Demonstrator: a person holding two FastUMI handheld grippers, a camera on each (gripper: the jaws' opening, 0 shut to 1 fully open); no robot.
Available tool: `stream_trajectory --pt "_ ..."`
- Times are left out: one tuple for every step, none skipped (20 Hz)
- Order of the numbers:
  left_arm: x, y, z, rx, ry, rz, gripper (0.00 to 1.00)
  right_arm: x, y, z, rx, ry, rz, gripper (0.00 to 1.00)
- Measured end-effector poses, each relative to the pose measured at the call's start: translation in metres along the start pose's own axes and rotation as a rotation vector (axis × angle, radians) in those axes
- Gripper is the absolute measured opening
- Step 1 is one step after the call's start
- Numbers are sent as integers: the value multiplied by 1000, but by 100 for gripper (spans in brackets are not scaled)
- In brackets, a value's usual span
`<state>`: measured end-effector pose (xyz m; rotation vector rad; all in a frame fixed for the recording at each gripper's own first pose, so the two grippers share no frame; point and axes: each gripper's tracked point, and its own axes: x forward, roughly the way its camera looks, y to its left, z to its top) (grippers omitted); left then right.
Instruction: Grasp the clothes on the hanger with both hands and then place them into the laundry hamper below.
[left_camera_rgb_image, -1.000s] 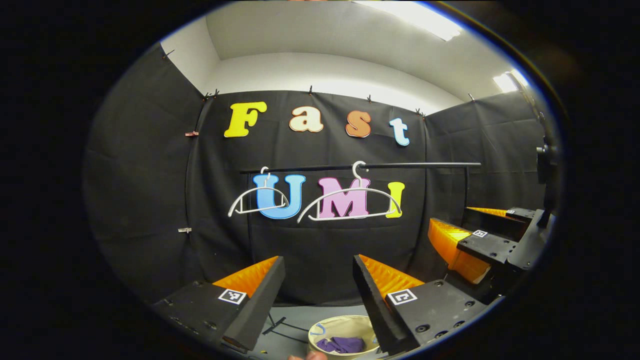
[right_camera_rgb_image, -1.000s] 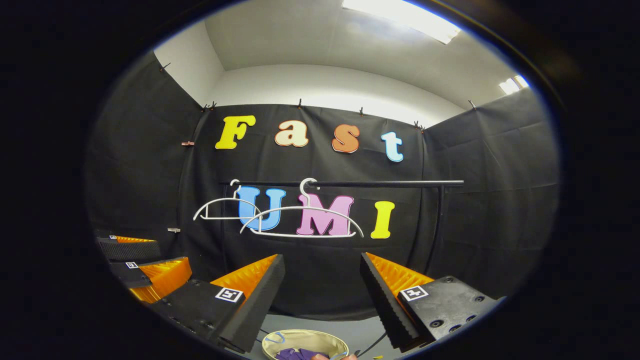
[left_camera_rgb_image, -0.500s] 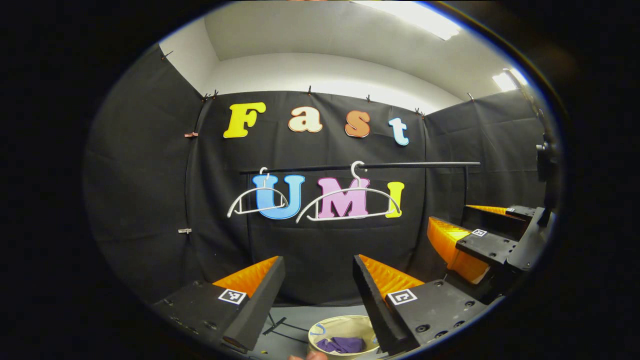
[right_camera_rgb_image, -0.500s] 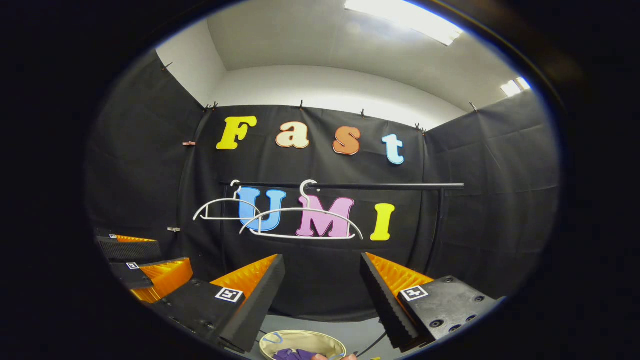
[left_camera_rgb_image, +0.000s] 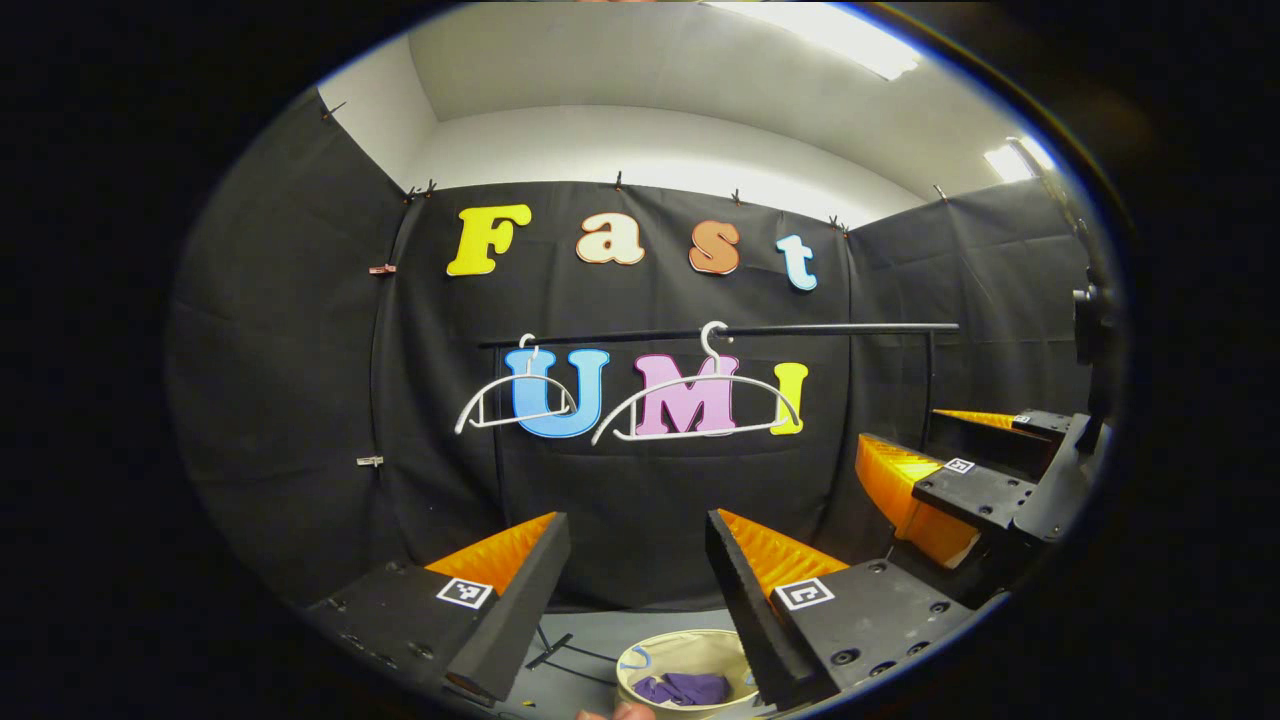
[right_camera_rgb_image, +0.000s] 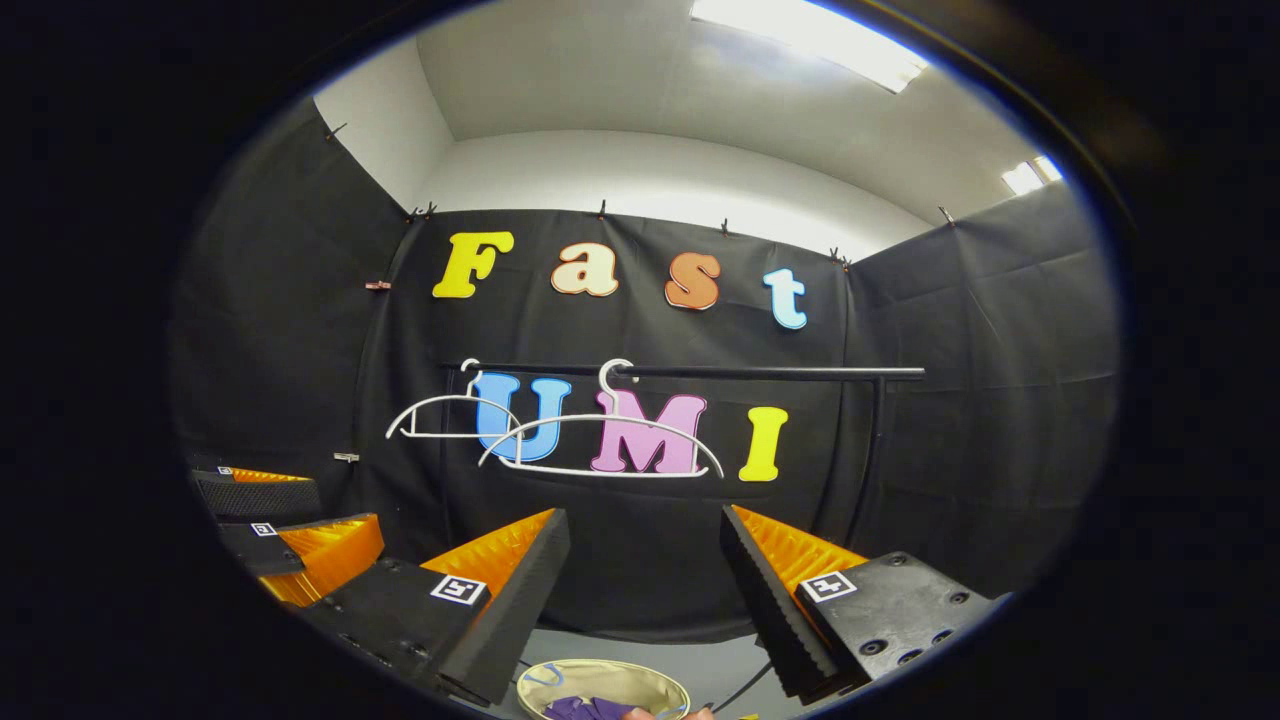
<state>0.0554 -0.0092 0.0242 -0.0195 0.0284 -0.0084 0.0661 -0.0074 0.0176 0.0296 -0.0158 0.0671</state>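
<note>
Both hand-held grippers, left (left_camera_rgb_image: 630, 560) and right (right_camera_rgb_image: 640, 565), were held open and empty. Purple clothes (left_camera_rgb_image: 685, 688) were observed inside the laundry hamper (left_camera_rgb_image: 690, 648) below; beyond, two hangers (left_camera_rgb_image: 695, 405) were left bare, so the task was judged essentially complete.

No readable text, brand or number is present. Square black-and-white coded markers (left_camera_rgb_image: 803, 593) sit on the tool bodies; their patterns carry no legible characters.
</note>
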Motion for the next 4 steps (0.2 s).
stream_trajectory --pt "0 0 0 2 0 -1 87 0 0 0 1 -1 -1 98" --pt "-1 -1 0 2 1 -1 87 1 0 -1 2 1 -1 98" --pt "-1 -1 0 3 1 -2 87 0 1 -1 3 2 2 98" --pt "-1 0 -1 4 1 -3 87 0 2 -1 3 2 4 98"
